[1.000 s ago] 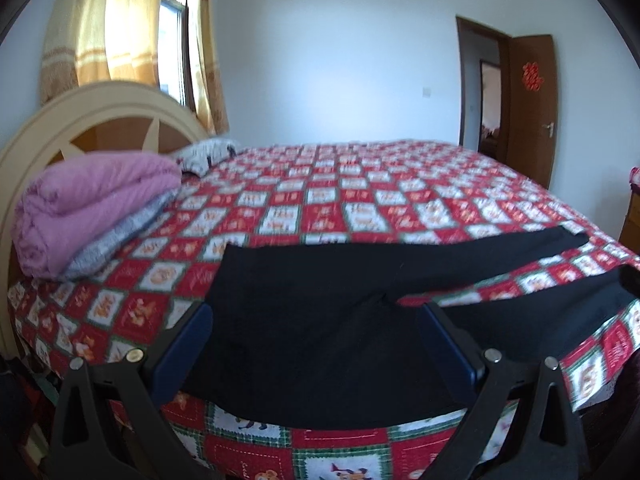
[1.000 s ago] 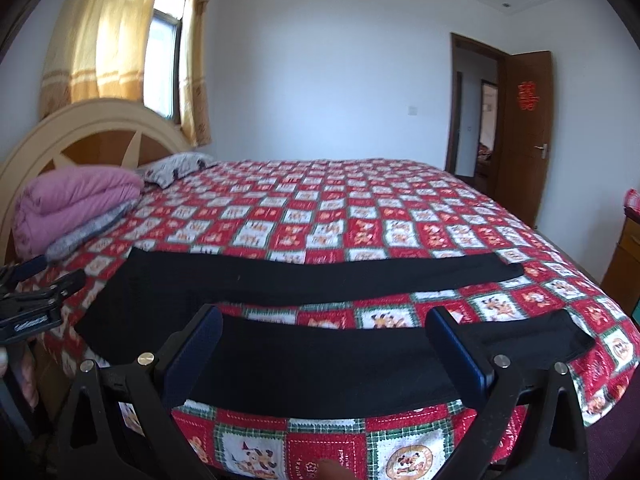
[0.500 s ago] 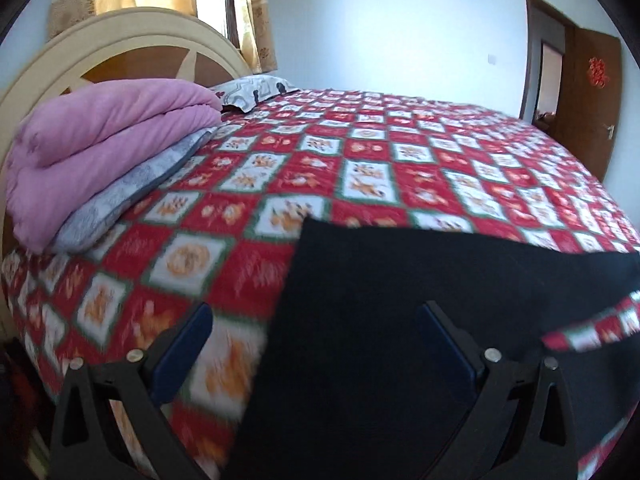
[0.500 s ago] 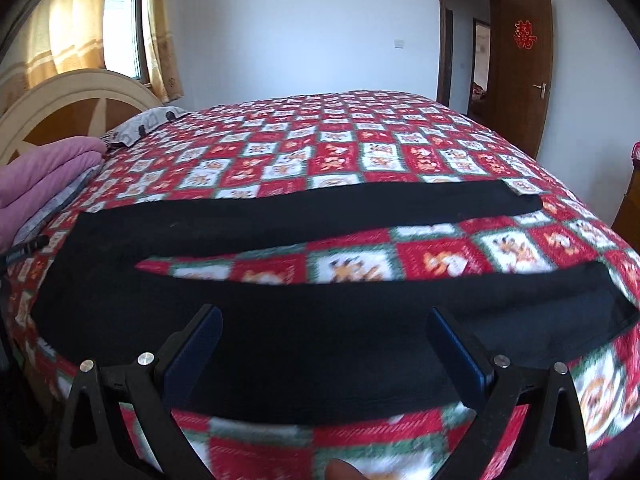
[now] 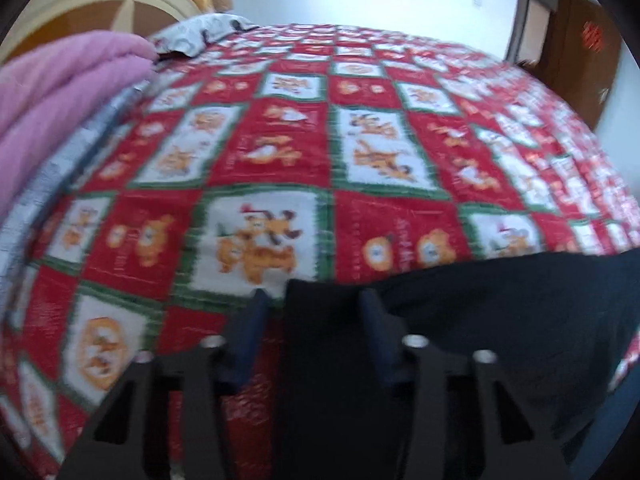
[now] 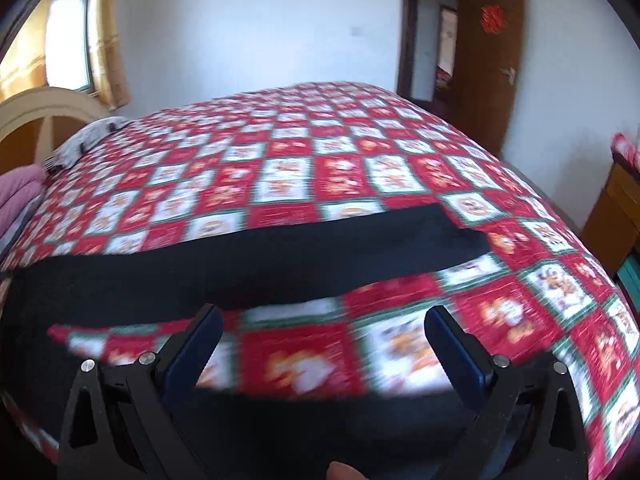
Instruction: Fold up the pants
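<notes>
Black pants (image 6: 256,256) lie spread flat on the red patterned bedspread (image 6: 320,160), legs running to the right. In the left wrist view the waist corner of the pants (image 5: 480,320) sits between the fingers of my left gripper (image 5: 312,304), whose jaws have narrowed around the corner and are half closed, with a gap still between them. My right gripper (image 6: 320,320) is open wide, low over the near leg (image 6: 320,412), with the strip of bedspread between the two legs showing between its fingers.
A folded pink blanket (image 5: 60,92) on a grey one lies at the left by the cream headboard (image 5: 100,4). A patterned pillow (image 5: 208,32) lies behind it. A brown door (image 6: 492,60) and a wooden cabinet (image 6: 616,216) stand at the right.
Both grippers have moved forward and down toward the bed. The left gripper's jaws have narrowed from wide open around the waist corner. The right gripper stays open.
</notes>
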